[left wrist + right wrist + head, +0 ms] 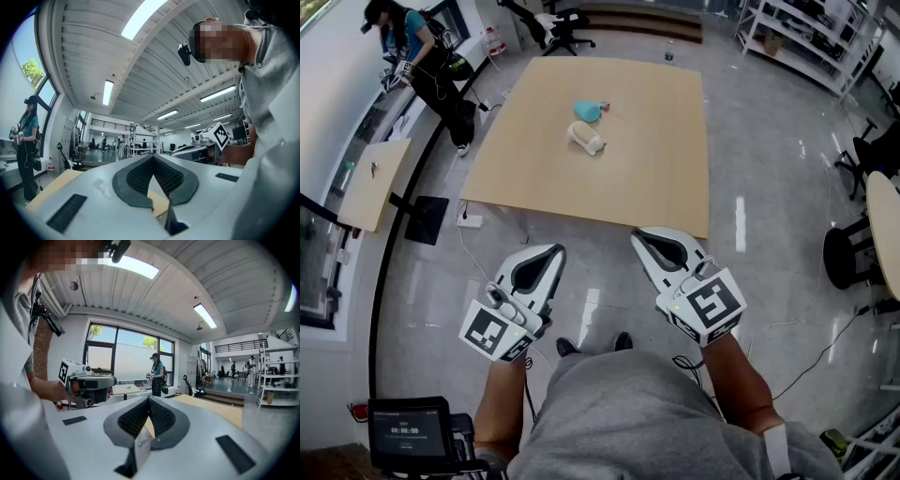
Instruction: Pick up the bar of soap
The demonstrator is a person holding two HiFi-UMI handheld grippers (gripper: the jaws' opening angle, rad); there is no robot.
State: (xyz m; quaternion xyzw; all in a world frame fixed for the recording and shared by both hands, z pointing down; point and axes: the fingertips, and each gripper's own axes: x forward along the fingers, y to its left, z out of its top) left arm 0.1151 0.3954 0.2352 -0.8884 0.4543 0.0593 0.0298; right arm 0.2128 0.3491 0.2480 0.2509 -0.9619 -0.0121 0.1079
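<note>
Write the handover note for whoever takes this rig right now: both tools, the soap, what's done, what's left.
Left tool: shut, empty, held over the floor short of the table.
Right tool: shut, empty, by the table's near edge.
Things: cream lump, probably the soap, lies mid-table next to a teal item; both untouched.
Done: nothing yet.
Left: reach over, open a tool, close on the soap, lift.

You're holding a white left gripper (551, 253) and a white right gripper (645, 236), both wearing dark grey pads and black-and-white square markers. The bar of soap (586, 138) is showing cream, its neighbouring item (588, 111) teal, the surface (666, 169) tan.
</note>
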